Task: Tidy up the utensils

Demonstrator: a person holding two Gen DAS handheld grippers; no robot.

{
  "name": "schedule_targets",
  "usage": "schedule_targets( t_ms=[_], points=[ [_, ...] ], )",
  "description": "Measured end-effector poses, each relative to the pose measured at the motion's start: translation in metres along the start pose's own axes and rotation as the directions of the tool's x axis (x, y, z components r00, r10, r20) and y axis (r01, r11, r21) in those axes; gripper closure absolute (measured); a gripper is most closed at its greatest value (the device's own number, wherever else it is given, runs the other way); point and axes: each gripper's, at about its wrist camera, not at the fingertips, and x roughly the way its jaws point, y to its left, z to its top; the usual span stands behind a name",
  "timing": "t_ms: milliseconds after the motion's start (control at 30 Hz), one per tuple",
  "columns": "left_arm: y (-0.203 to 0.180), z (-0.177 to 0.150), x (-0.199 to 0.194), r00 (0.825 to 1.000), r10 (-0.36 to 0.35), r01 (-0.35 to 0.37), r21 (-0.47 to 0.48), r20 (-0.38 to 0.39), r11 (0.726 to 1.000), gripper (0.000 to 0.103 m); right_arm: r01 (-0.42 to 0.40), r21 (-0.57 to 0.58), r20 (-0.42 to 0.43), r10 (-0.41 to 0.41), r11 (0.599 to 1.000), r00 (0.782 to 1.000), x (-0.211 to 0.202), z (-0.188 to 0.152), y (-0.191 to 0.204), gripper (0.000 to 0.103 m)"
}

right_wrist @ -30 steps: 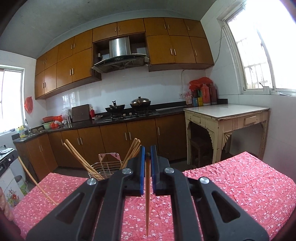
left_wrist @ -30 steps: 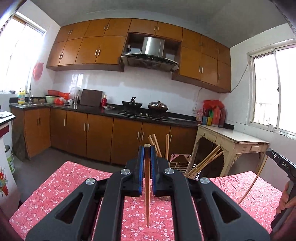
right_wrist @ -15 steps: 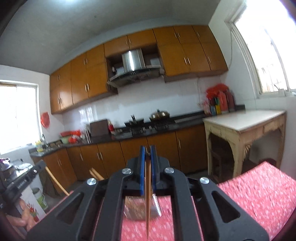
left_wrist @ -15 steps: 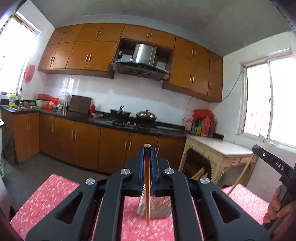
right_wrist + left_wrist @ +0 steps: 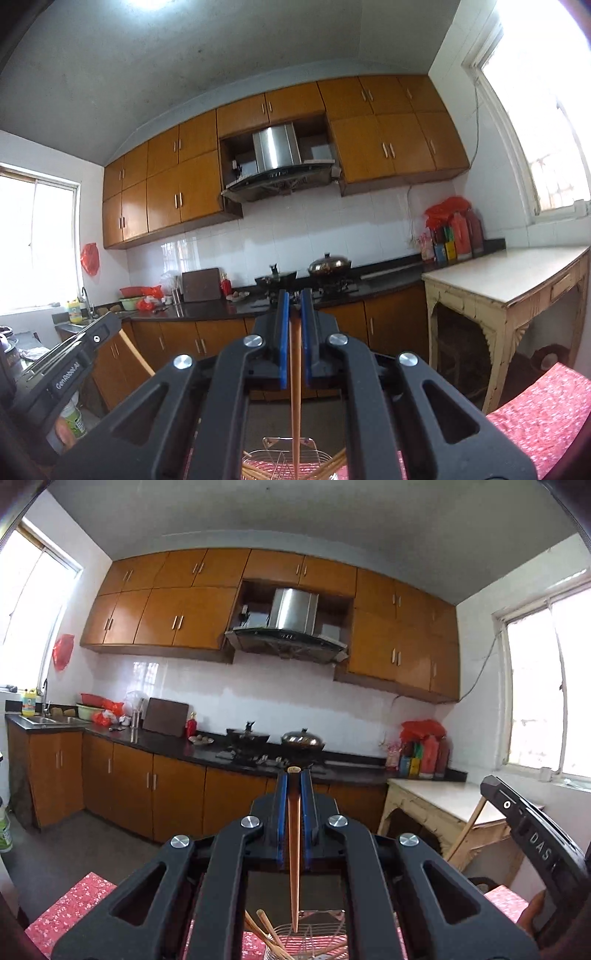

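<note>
Left wrist: left gripper (image 5: 294,775) clamps a chopstick (image 5: 294,864) vertically, tip over the rack (image 5: 314,939), ready to drop in. I have the right gripper (image 5: 294,295) clamping its chopstick (image 5: 295,398) likewise.

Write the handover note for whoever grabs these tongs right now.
Left tongs: shut on a chopstick, its tip hanging over the wire basket.
Right tongs: shut on a second chopstick, also above the basket.
Done: several chopsticks already stand in the basket on the red floral cloth.
Left: lower both held chopsticks into the basket and release. Any more loose utensils are out of view.
</note>
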Motion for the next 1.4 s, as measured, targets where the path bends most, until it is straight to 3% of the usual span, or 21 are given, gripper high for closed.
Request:
schedule_targets(
  t_ms=[233,600,933,967,1000,1033,1067,1100,1133,1167,1400],
  points=[
    [0.005,-0.031,0.028,0.998,0.017,-0.016,0.008,-0.067,1.0,0.096,-0.009,0.017,-0.049,0.01,1.0,0.999,0.041,-0.034,-0.007,0.096],
    [0.008,-0.042,0.045,0.992,-0.002,0.003,0.009,-0.124,1.0,0.096,-0.025,0.018,-0.109,0.027,1.0,0.994,0.067,-0.056,-0.001,0.096],
    [0.013,-0.054,0.058,0.977,-0.011,0.007,-0.023,-0.212,1.0,0.096,-0.004,0.039,-0.209,0.012,0.999,0.978,0.08,-0.076,-0.007,0.093],
    [0.013,-0.053,0.057,0.977,-0.005,0.002,-0.016,-0.213,1.0,0.096,0.001,0.039,-0.213,0.007,0.999,0.977,0.079,-0.077,-0.009,0.086],
    [0.013,-0.052,0.056,0.977,0.002,-0.005,-0.014,-0.213,1.0,0.096,0.014,0.036,-0.21,-0.006,0.999,0.978,0.076,-0.075,-0.011,0.068],
    [0.014,-0.051,0.055,0.977,0.01,-0.013,-0.014,-0.211,1.0,0.095,0.028,0.035,-0.197,-0.021,0.999,0.98,0.071,-0.074,-0.013,0.059],
    [0.017,-0.049,0.052,0.977,0.01,-0.015,-0.021,-0.211,1.0,0.088,0.034,0.034,-0.189,-0.027,0.999,0.982,0.065,-0.072,-0.016,0.049],
    [0.019,-0.046,0.048,0.978,0.013,-0.019,-0.029,-0.208,0.999,0.081,0.045,0.03,-0.184,-0.038,0.999,0.982,0.06,-0.07,-0.019,0.048],
    [0.021,-0.044,0.046,0.979,0.024,-0.031,-0.03,-0.202,0.999,0.059,0.051,0.032,-0.182,-0.045,0.998,0.982,0.055,-0.067,-0.022,0.045],
    [0.023,-0.041,0.04,0.981,0.042,-0.049,-0.03,-0.189,0.998,0.046,0.056,0.035,-0.179,-0.049,0.998,0.983,0.05,-0.065,-0.025,0.039],
    [0.042,-0.032,0.005,0.984,0.069,-0.072,-0.014,-0.165,0.997,0.036,0.069,0.041,-0.195,-0.06,0.997,0.979,0.003,-0.06,-0.037,0.013]
  ],
)
